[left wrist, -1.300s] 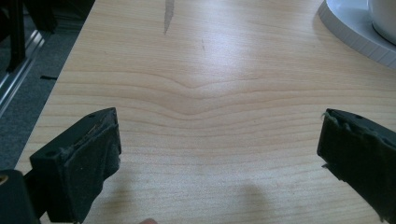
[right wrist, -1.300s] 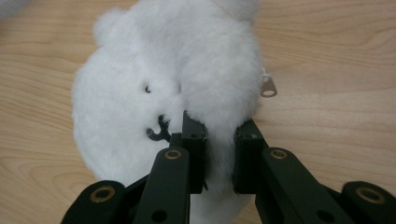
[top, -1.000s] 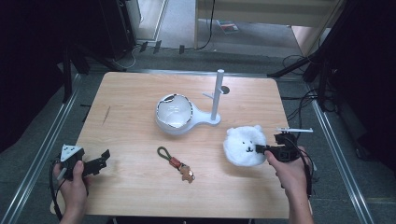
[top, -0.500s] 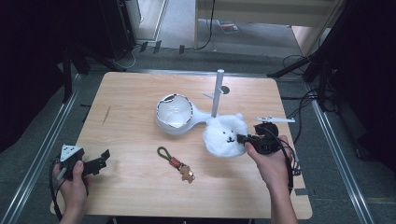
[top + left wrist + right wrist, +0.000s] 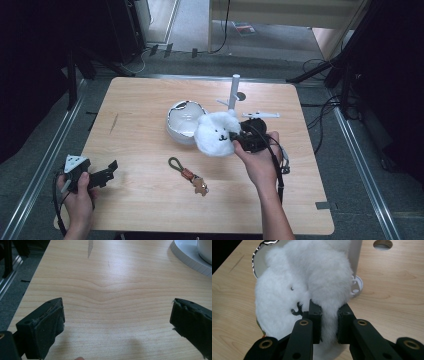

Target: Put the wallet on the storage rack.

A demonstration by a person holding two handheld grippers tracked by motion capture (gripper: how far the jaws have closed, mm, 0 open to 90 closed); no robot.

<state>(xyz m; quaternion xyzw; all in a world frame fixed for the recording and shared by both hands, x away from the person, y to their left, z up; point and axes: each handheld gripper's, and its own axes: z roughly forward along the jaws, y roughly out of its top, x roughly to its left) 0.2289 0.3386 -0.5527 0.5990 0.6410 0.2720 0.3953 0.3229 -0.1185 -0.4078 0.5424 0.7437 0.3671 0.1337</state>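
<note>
A white fluffy plush toy [image 5: 216,132] with a small face hangs just above the table, right beside the white bowl [image 5: 180,120]. My right gripper [image 5: 241,139] is shut on the plush's fur at its right side. In the right gripper view the black jaws pinch a tuft of the plush toy [image 5: 312,282], at my right gripper [image 5: 329,315], with the bowl's rim [image 5: 259,247] behind it. My left gripper [image 5: 102,175] rests at the table's front left, open. The left gripper view has its two pads [image 5: 47,325] wide apart over bare wood.
A white post on a round base [image 5: 233,92] stands behind the plush. A brown keyring with a small charm [image 5: 189,175] lies on the wooden table [image 5: 150,210] in front of the bowl. A white strip [image 5: 260,115] lies to the right of the post.
My right gripper has carried the plush toy leftward and a little up, from the table's right side to beside the bowl. The left hand stayed still.
</note>
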